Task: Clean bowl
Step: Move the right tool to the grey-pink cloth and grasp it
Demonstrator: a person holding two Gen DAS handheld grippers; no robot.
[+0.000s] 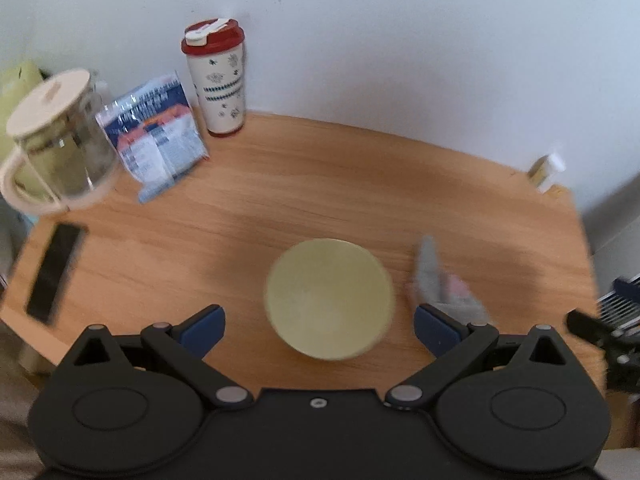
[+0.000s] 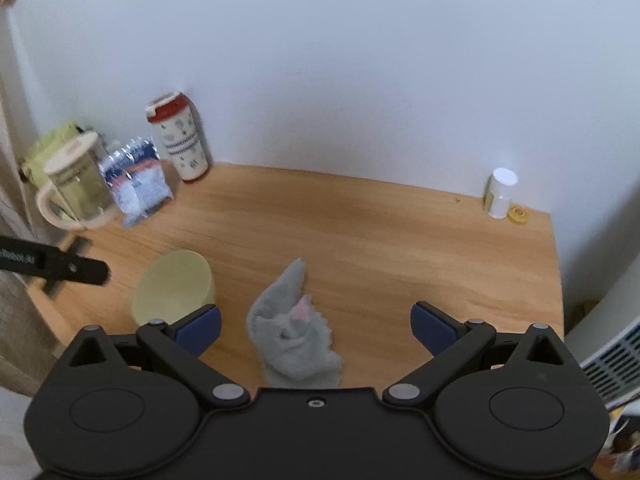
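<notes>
Left wrist view shows the left gripper [image 1: 318,322] spread wide around a bowl [image 1: 329,298], right gripper [image 2: 316,326] spread over a cloth [image 2: 294,330]; closing off-centre may tip the bowl.

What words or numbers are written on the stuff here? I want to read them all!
Nothing here can be read for sure.
Blue and white packet: has printing, too blurred to read.
Travel cup: only patterns, no words I can make out.
Left gripper: white lettering on its side, too blurred to read.
Small white bottle: label too small to read.
</notes>
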